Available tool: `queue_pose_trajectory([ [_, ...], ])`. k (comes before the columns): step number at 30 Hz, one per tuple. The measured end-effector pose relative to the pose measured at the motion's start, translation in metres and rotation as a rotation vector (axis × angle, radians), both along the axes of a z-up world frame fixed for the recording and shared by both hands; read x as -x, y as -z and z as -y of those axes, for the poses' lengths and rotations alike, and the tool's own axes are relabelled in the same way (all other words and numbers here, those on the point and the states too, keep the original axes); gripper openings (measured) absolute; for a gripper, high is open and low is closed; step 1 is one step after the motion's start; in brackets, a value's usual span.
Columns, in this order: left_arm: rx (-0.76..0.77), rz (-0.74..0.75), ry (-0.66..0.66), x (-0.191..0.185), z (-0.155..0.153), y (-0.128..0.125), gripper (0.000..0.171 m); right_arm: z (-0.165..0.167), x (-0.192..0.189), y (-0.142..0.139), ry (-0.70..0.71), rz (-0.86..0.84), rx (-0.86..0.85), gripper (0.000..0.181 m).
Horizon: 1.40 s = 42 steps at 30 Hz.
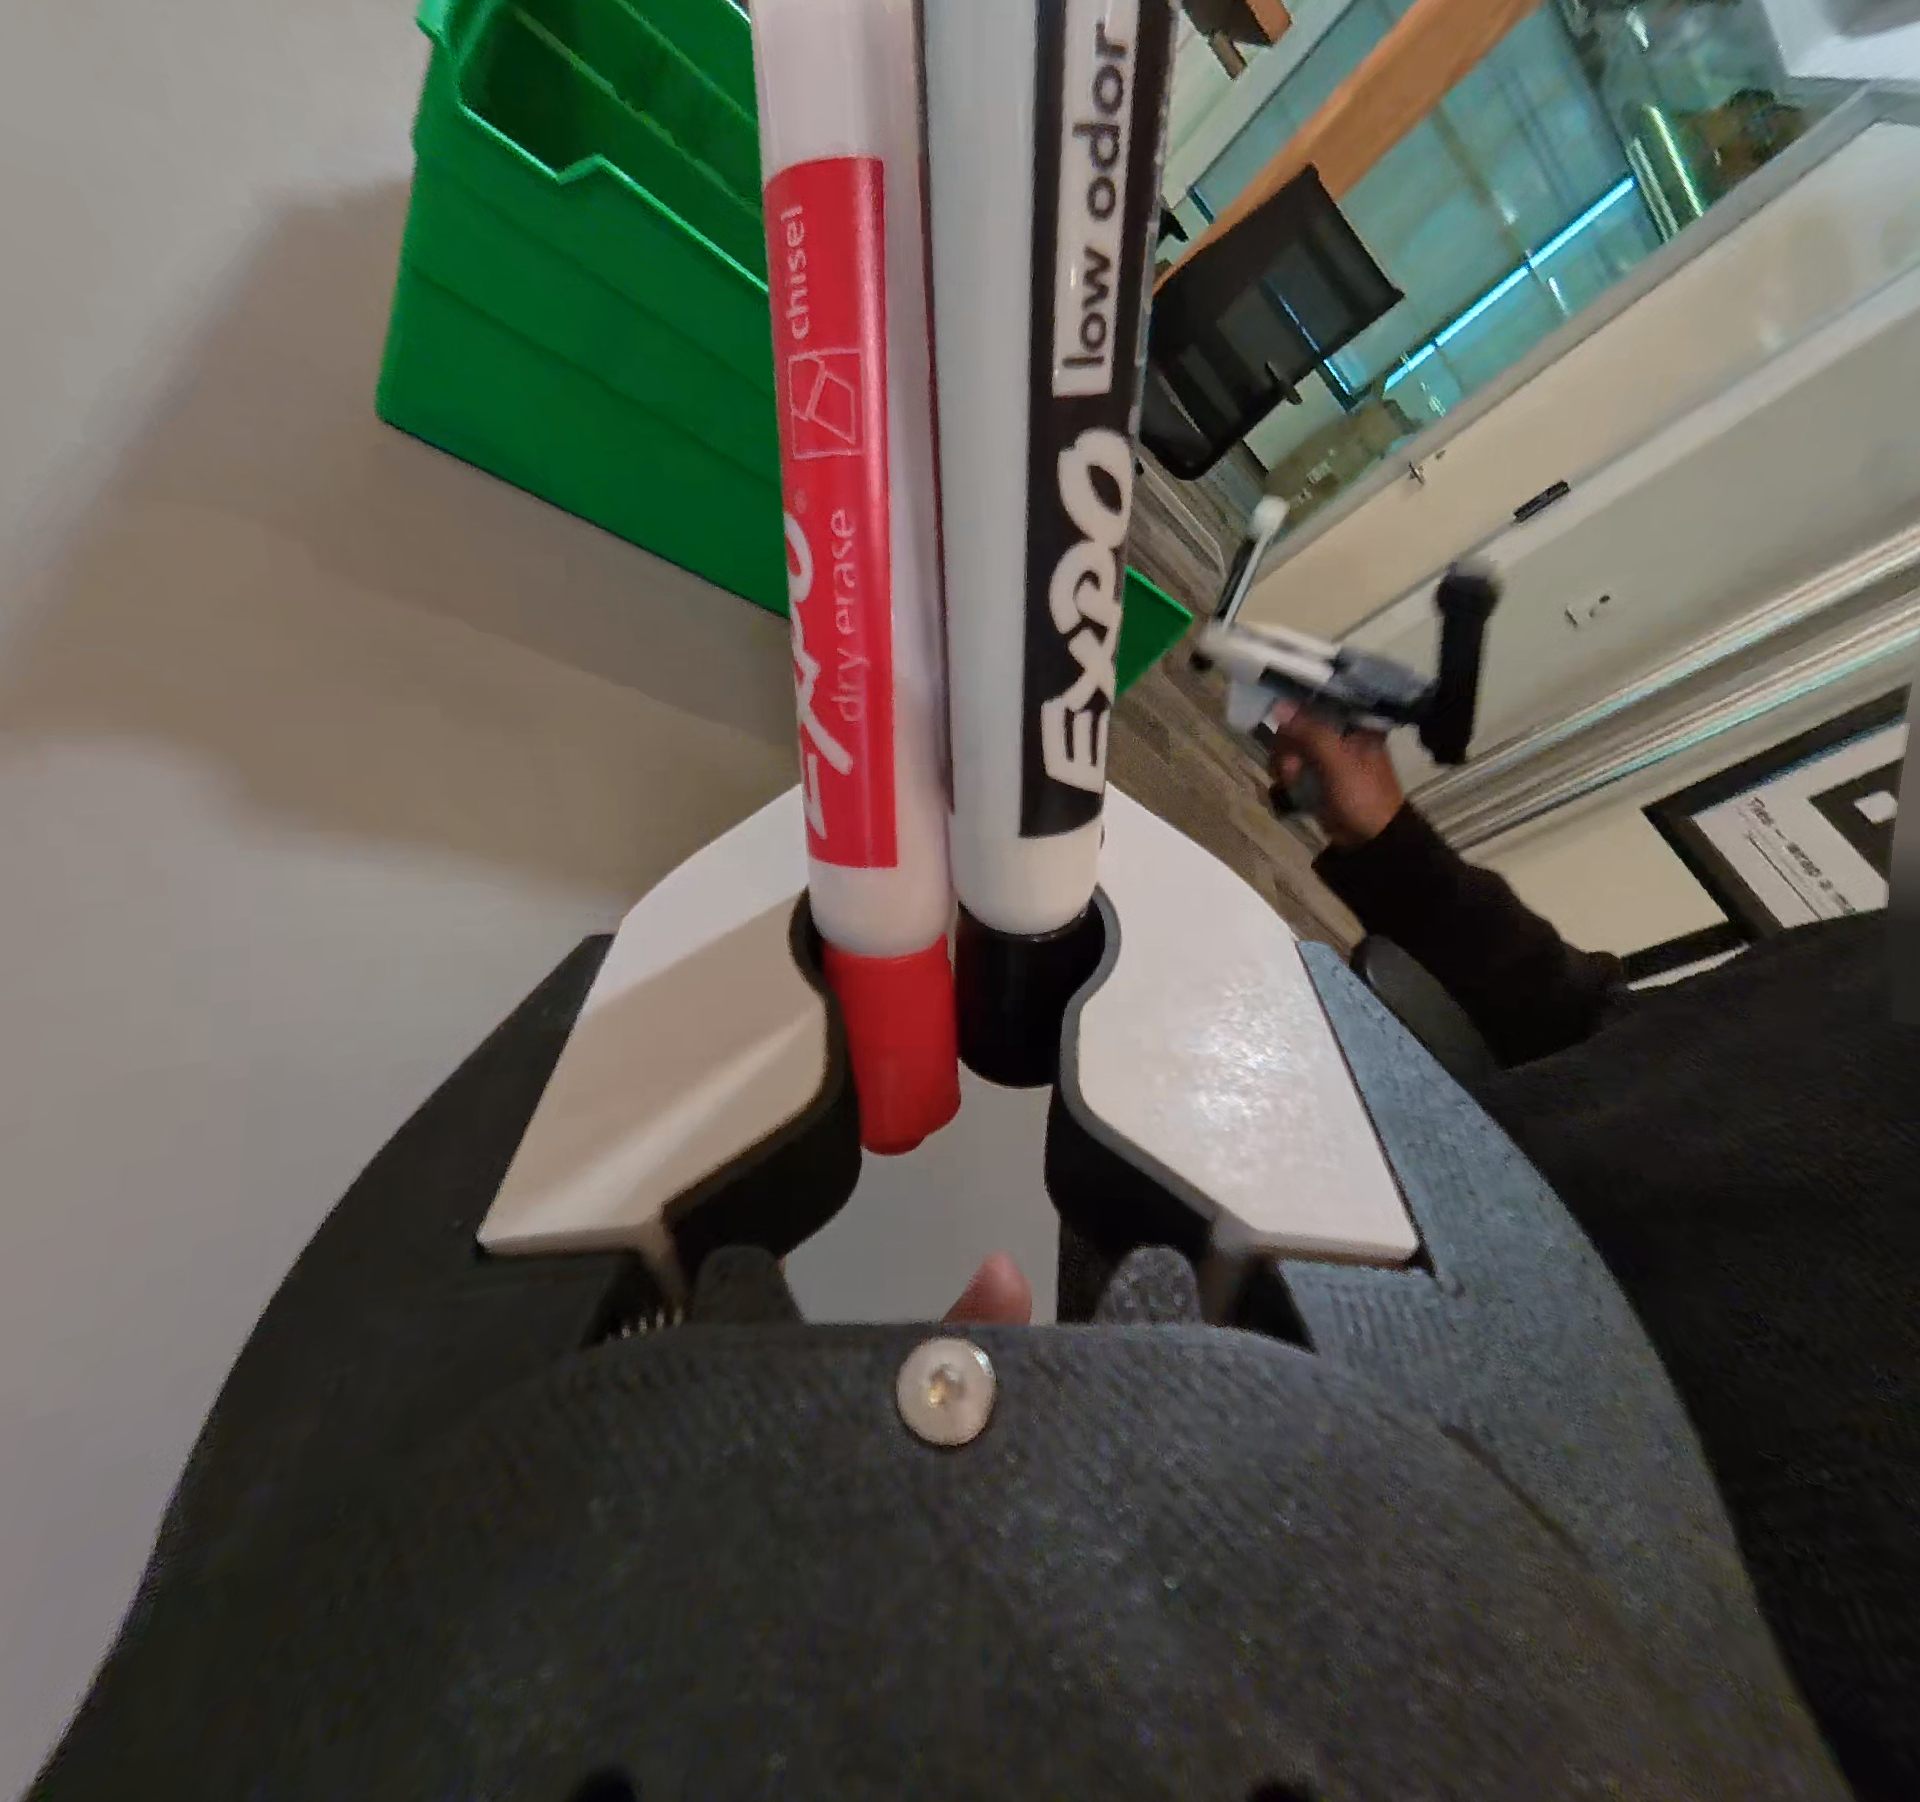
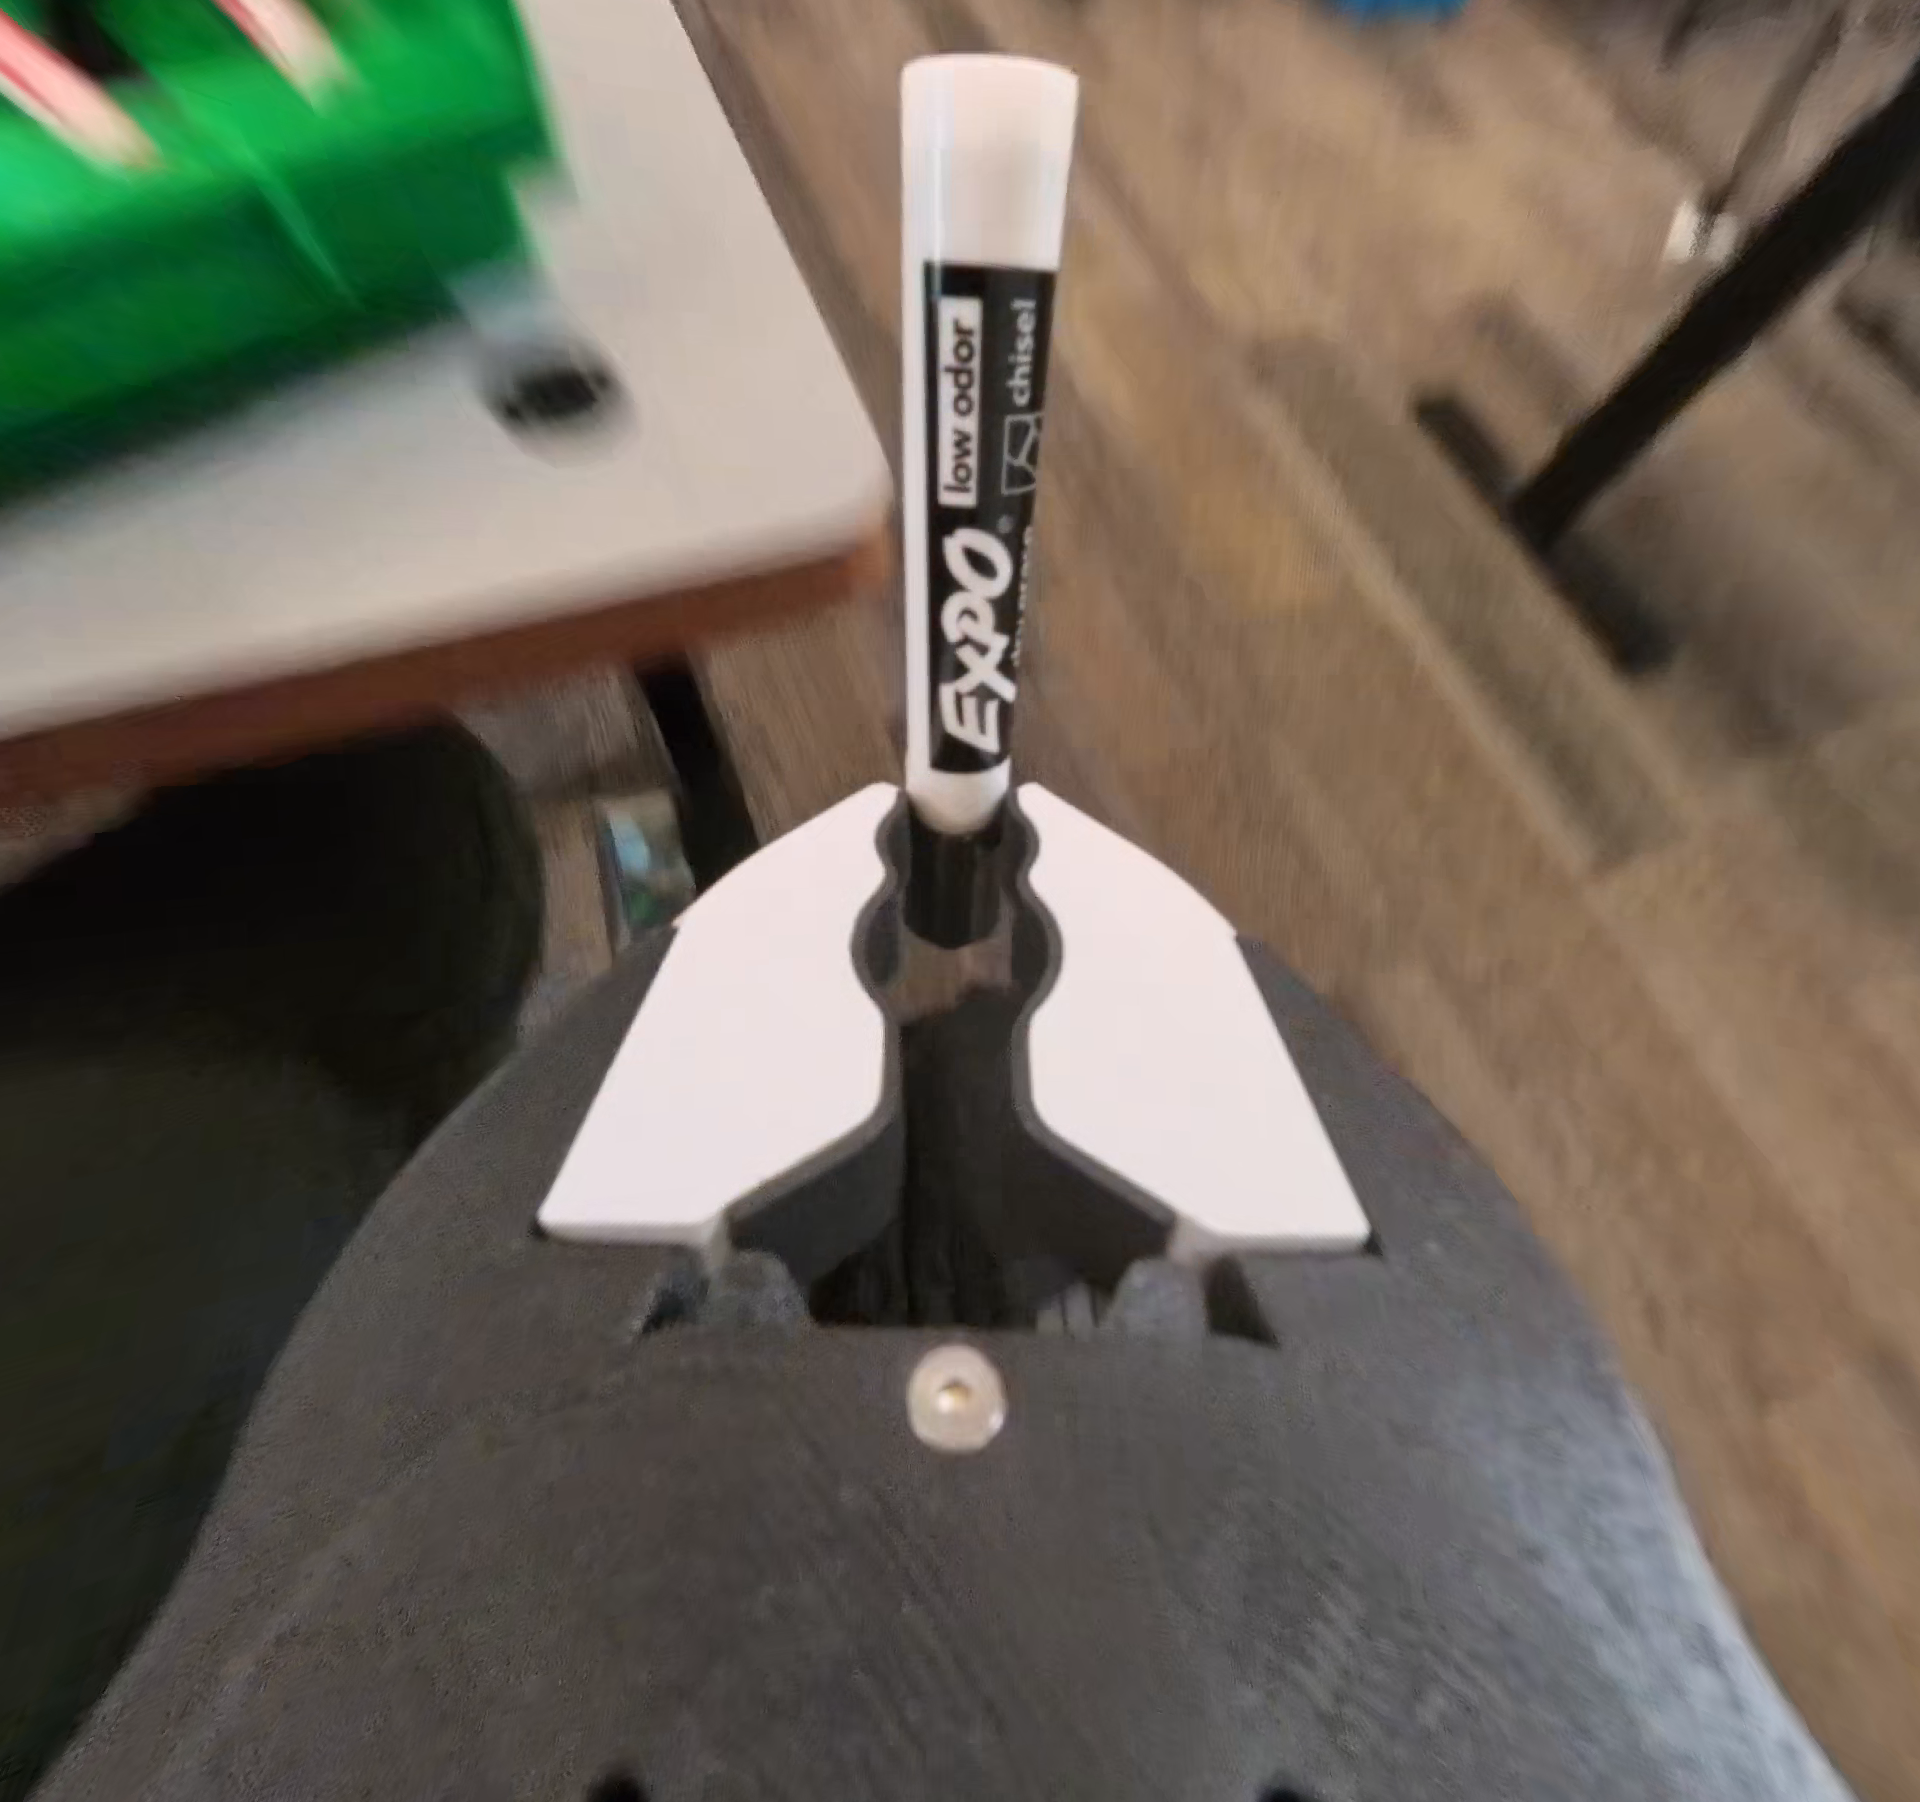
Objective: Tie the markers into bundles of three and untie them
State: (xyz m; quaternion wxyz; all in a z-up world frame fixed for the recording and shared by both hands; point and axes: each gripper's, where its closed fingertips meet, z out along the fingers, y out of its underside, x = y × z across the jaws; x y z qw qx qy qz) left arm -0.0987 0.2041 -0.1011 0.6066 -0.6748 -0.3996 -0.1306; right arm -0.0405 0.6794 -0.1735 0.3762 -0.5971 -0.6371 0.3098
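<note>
- red marker [image 1: 847,547] and black marker [image 1: 1081,464]: side by side, capped ends clamped in left gripper [image 1: 951,931].
- second black marker [image 2: 977,443]: cap clamped in right gripper [image 2: 956,859].

My left wrist view is bright and even, with soft indoor light. The green bin [image 1: 582,298] throws a broad, soft shadow over the pale table [image 1: 208,817], and a dull sheen lies on my white right finger [image 1: 1226,1056]. Straight lines bow towards the edges. My right wrist view is dimmer; the marker [image 2: 977,464] stays sharp, while the bin [image 2: 239,225] and wooden floor [image 2: 1351,609] smear with motion blur.
</note>
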Motion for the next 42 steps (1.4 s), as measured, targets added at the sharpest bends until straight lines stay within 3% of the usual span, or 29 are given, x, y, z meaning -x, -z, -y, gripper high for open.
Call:
queue_pose_trajectory([
  [3,0.033,0.048,-0.001,-0.02,0.008,0.003,0.039,0.064,0.025,-0.088,-0.166,-0.118,-0.01,0.017],
  [5,0.035,0.065,-0.015,-0.034,0.018,0.004,0.039,0.114,0.045,-0.114,-0.296,-0.098,-0.028,0.017],
  [9,-0.011,0.042,-0.05,-0.063,0.045,0.004,0.039,0.192,0.085,-0.094,-0.498,0.229,-0.025,0.017],
  [13,-0.117,0.079,-0.061,-0.09,0.062,-0.007,0.039,0.24,0.104,-0.052,-0.588,0.551,0.07,0.017],
  [15,-0.125,0.077,-0.068,-0.101,0.067,-0.006,0.039,0.258,0.105,-0.035,-0.618,0.635,0.092,0.017],
  [17,-0.092,0.065,-0.077,-0.113,0.072,0.001,0.039,0.269,0.107,-0.03,-0.63,0.614,0.094,0.017],
  [21,-0.115,0.096,-0.126,-0.134,0.087,0.009,0.039,0.247,0.131,-0.067,-0.542,0.27,0.092,0.041],
  [24,-0.147,0.12,-0.159,-0.15,0.097,0.011,0.039,0.178,0.166,-0.109,-0.389,-0.046,-0.045,0.044],
  [26,-0.145,0.121,-0.184,-0.158,0.1,0.012,0.039,0.13,0.184,-0.121,-0.298,-0.171,-0.123,0.038],
  [30,-0.137,0.122,-0.206,-0.18,0.1,0.016,0.039,0.119,0.19,-0.08,-0.447,-0.042,0.119,0.058],
  [32,-0.133,0.124,-0.217,-0.188,0.099,0.017,0.039,0.114,0.194,-0.057,-0.458,0.037,0.201,0.06],
  [37,-0.125,0.129,-0.226,-0.198,0.097,0.02,0.039,0.129,0.202,-0.025,-0.531,0.112,0.267,0.021],
  [42,-0.126,0.125,-0.201,-0.2,0.092,0.018,0.039,0.138,0.203,-0.023,-0.511,0.11,0.235,0.009],
])
